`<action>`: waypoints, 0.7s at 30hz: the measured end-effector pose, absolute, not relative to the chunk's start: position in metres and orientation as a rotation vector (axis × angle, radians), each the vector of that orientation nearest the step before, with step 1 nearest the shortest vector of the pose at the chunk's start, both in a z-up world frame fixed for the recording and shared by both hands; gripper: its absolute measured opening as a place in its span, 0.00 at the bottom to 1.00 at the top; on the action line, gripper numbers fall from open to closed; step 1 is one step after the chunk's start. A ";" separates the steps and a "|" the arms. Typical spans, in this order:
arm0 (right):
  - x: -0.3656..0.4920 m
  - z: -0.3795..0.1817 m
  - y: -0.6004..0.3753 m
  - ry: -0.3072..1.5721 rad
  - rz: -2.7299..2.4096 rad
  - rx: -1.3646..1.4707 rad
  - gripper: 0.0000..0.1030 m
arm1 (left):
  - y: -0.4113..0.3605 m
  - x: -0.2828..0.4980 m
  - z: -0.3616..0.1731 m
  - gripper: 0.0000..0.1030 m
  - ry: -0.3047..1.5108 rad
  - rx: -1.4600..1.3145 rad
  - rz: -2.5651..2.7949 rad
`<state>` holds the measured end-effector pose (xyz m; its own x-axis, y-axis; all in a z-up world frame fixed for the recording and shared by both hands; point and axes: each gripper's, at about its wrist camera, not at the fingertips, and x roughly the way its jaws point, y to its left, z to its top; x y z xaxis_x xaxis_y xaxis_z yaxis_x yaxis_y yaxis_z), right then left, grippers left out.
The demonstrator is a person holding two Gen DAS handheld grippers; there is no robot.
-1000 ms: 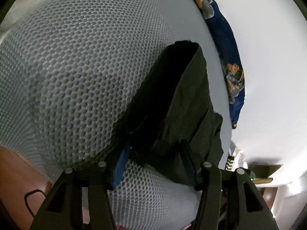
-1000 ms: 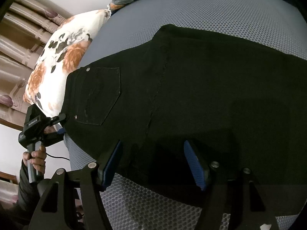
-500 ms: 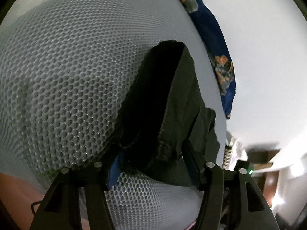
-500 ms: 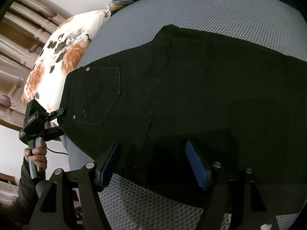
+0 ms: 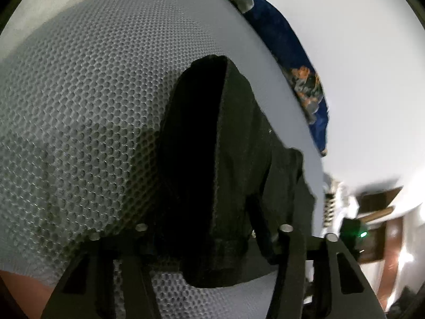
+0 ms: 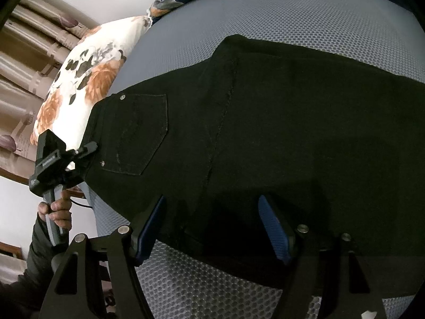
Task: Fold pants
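Your left gripper (image 5: 212,228) is clamped on the waistband corner of the pants (image 6: 265,133), which lie flat with their long axis along the mattress's (image 6: 265,21) near edge; your right gripper (image 6: 212,226) straddles that hem, jaws apart.

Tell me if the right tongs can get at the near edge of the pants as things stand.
Probably yes. The right tongs stand open over the pants, straddling their near edge on the mesh. Nothing lies between the fingers and the cloth.
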<state>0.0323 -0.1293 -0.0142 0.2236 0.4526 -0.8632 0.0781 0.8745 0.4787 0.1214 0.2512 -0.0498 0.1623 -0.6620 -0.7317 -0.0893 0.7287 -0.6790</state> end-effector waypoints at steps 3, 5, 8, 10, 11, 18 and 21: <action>0.032 -0.013 -0.129 1.333 0.272 0.473 0.69 | 0.237 0.125 -0.050 0.42 1.395 -0.646 -0.431; 0.032 -0.013 -0.130 1.331 0.272 0.480 0.69 | 0.228 0.128 -0.048 0.38 1.412 -0.625 -0.413; 0.033 -0.013 -0.130 1.331 0.278 0.483 0.69 | 0.213 0.135 -0.040 0.33 1.413 -0.580 -0.398; 0.034 -0.013 -0.129 1.331 0.284 0.476 0.69 | 0.200 0.138 -0.032 0.31 1.404 -0.534 -0.392; 0.035 -0.013 -0.128 1.332 0.288 0.467 0.69 | 0.194 0.139 -0.028 0.31 1.399 -0.508 -0.390; 0.037 -0.007 -0.127 1.330 0.304 0.447 0.70 | 0.171 0.150 -0.001 0.28 1.366 -0.520 -0.387; 0.035 -0.001 -0.131 1.310 0.306 0.445 0.70 | 0.164 0.156 0.014 0.28 1.334 -0.514 -0.404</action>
<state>0.0345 -0.1308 -0.0009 0.2370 0.4593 -0.8560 0.0325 0.8769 0.4796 0.1555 0.1640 0.0135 0.1945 -0.5552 -0.8087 -0.0132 0.8229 -0.5681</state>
